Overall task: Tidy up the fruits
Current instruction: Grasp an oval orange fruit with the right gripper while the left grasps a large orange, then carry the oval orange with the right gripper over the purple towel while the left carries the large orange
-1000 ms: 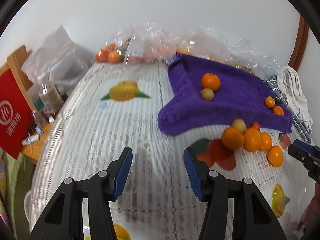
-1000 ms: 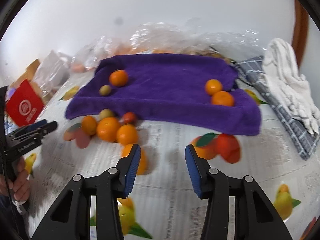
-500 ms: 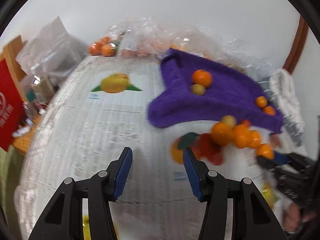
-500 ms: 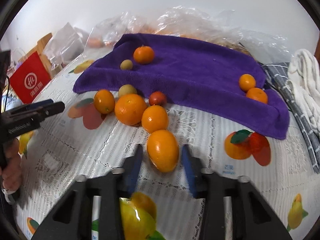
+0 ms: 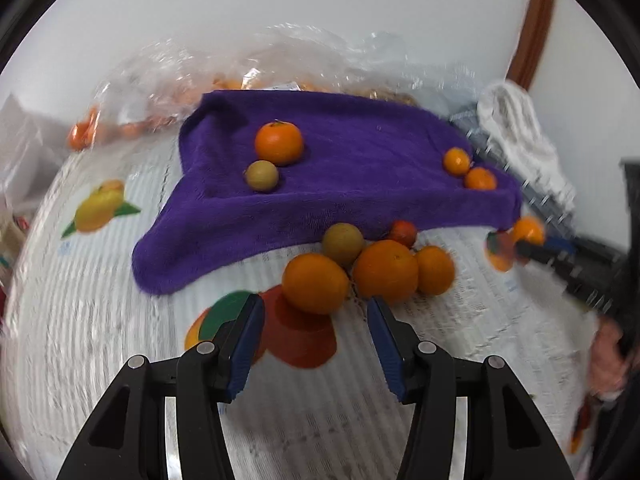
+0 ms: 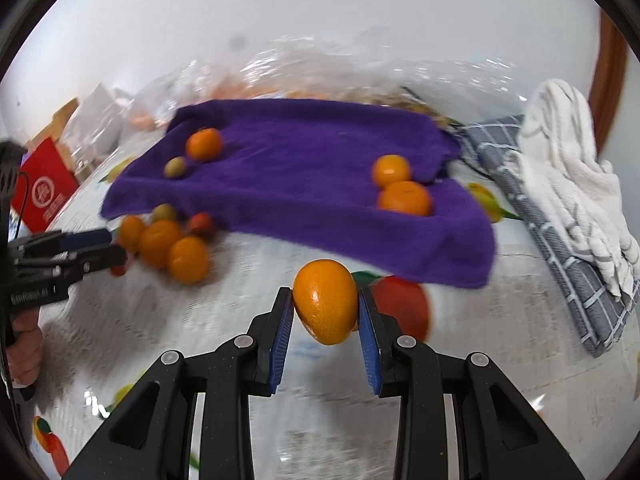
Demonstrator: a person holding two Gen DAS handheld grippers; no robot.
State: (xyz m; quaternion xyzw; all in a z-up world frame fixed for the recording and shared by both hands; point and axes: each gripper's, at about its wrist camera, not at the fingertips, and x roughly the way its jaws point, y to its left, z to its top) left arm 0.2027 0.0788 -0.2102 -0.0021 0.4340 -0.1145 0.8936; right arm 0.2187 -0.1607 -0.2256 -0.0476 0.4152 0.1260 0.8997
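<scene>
Big picture first: the lace tablecloth (image 5: 100, 340) with its printed fruit, and at twelve o'clock on it the purple towel (image 6: 304, 184), spread flat and carrying four pieces, an orange and a greenish fruit at its ten o'clock, two oranges at its three. Off the towel's near edge, at about seven o'clock from it, sits the loose cluster of oranges (image 5: 384, 268), touching one another.

Now the right gripper (image 6: 325, 312): clamped on an oval orange (image 6: 325, 307), blue pads (image 6: 283, 328) pressed on its two flanks, fruit lifted clear of the cloth. Half a second ago that orange lay on the table between parted fingers; now it's up and away from the pile.

The left gripper (image 5: 316, 336) is spread wide with nothing in it, and has swung in from open tablecloth to sit just short of the nearest orange (image 5: 315, 283), dead ahead at twelve.

Handling call: these look light, firm-skinned, round and likely to roll. Best taken across the widest middle, moderate squeeze, since waxy peel could slip and the neighbours may scatter when nudged.
</scene>
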